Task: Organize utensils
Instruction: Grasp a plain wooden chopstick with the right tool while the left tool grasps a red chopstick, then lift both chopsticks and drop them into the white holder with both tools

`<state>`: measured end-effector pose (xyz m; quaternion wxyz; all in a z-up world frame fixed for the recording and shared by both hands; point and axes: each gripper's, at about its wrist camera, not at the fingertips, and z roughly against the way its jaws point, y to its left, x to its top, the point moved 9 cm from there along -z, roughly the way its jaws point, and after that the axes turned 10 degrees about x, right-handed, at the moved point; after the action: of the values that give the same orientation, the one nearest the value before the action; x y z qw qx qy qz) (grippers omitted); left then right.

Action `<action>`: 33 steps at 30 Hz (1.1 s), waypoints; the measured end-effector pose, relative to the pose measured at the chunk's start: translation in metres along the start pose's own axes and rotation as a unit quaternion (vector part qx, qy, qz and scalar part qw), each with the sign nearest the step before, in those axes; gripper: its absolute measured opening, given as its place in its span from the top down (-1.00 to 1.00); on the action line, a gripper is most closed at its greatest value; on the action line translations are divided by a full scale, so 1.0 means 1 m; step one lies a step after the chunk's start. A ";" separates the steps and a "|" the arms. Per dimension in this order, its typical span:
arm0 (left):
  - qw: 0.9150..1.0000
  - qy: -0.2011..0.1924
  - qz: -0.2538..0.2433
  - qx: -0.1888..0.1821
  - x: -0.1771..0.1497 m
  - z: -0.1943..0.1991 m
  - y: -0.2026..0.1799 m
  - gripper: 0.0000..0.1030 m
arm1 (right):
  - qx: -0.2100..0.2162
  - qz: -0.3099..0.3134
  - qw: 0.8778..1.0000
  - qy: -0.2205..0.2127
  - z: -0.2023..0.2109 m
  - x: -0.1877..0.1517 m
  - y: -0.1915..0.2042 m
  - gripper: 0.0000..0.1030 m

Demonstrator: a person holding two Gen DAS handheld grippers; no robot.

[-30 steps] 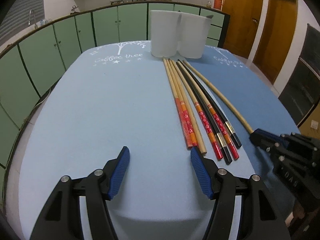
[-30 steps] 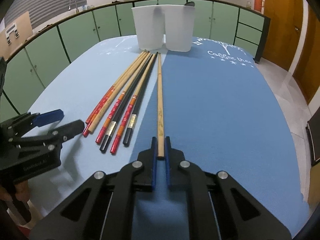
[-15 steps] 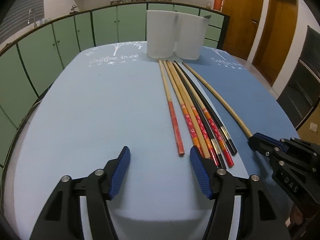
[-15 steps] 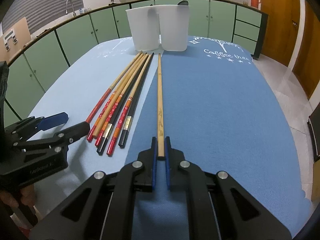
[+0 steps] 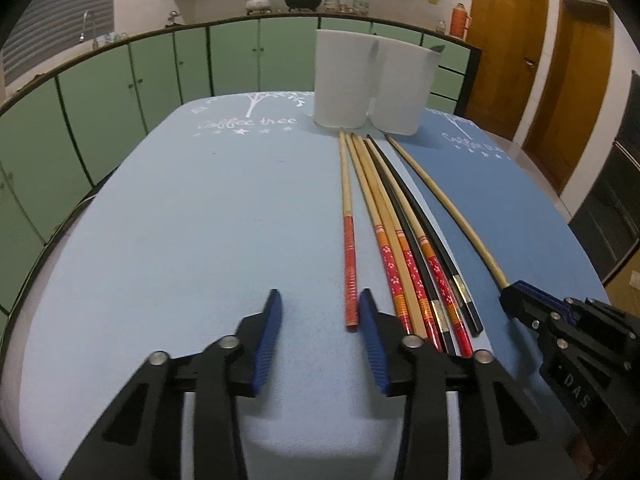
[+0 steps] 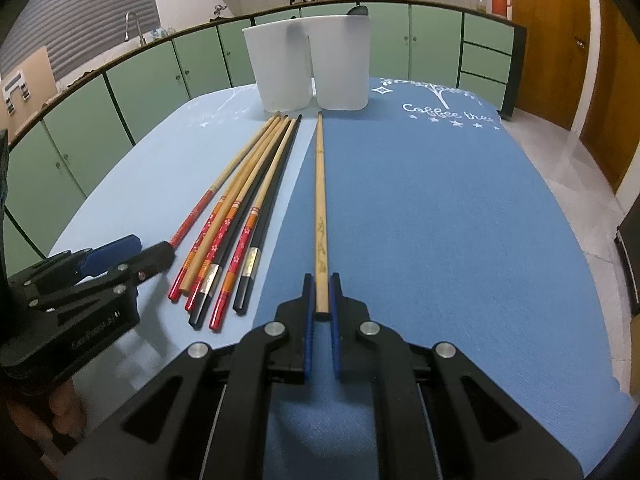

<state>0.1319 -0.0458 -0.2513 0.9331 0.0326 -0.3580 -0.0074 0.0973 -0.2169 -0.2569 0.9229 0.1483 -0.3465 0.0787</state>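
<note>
Here, the chopsticks (image 6: pixel 244 216) lie as a fan of long sticks on the blue tablecloth (image 6: pixel 440 220), thin tips pointing at the two white holders (image 6: pixel 308 68) at the far end, thick ends toward the cameras. Most are pale bamboo with red and orange patterned handles; two are black with a gold band near the end. One red-handled chopstick (image 5: pixel 349 264) lies a little apart on the left edge of the fan, its butt end just inside the right finger of the left gripper (image 5: pixel 320 328). A single plain bamboo chopstick (image 6: pixel 320 216), with faint brown markings near its thick end, lies separate on the darker blue half of the cloth, running straight toward the holders.

The right gripper (image 6: pixel 321 300) is clamped on the thick end of that plain chopstick, blue pads pressing both sides, with the stick's length lying along the cloth. The left gripper's jaws are partly apart and have just been closing; the red-handled chopstick's end sits beside the right pad, and I cannot tell whether it touches; nothing is pinched.

Compared with a second ago, the red-handled chopstick has separated from the bundle, where it lay tight against its neighbours, and the left gripper's gap is clearly narrower. The right gripper's hold on the plain stick looks unchanged.

Green cabinets (image 5: pixel 120 92) curve behind the table, and wooden doors (image 5: pixel 508 48) stand at the right.
</note>
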 end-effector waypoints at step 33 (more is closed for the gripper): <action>0.993 -0.116 0.004 -0.005 0.072 0.071 0.001 0.89 | 0.017 0.033 0.994 -0.106 0.068 0.071 0.015 0.88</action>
<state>0.1384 -0.0516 -0.1504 0.8857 0.0256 -0.4635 -0.0088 0.1045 -0.2219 -0.1580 0.8753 0.1598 -0.4456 0.0991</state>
